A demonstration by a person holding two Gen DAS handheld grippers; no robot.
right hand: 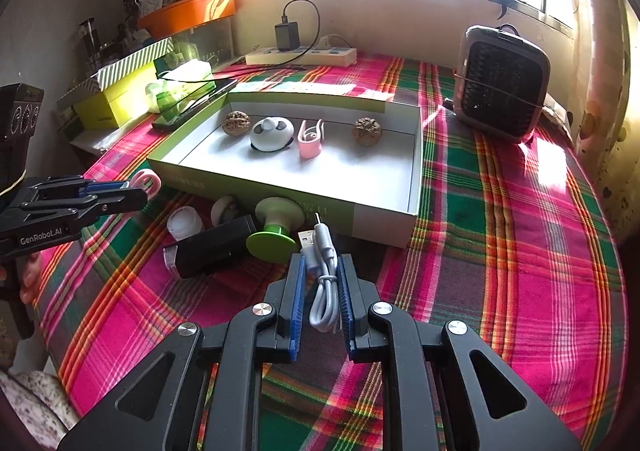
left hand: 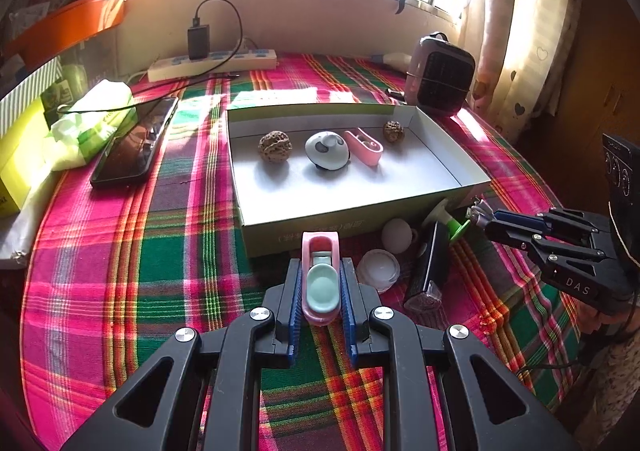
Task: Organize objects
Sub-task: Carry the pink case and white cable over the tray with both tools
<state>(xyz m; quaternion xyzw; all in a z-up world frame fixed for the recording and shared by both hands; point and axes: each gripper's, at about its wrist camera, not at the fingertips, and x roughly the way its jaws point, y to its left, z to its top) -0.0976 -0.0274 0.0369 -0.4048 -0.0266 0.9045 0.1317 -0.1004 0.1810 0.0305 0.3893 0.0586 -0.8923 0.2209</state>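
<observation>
Left gripper (left hand: 320, 291): clamped on pink clip (left hand: 320, 275), long axis along fingers, pointing at box (left hand: 360, 217) just ahead. Right gripper (right hand: 322, 283): clamped on folded cable (right hand: 322, 271), plugs forward; box front wall directly ahead, near.

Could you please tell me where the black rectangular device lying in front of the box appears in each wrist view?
Left wrist view: black device right of centre, below the box's near right corner.
Right wrist view: black device left of centre, beside the green spool.
Shared landmark: the box.
</observation>
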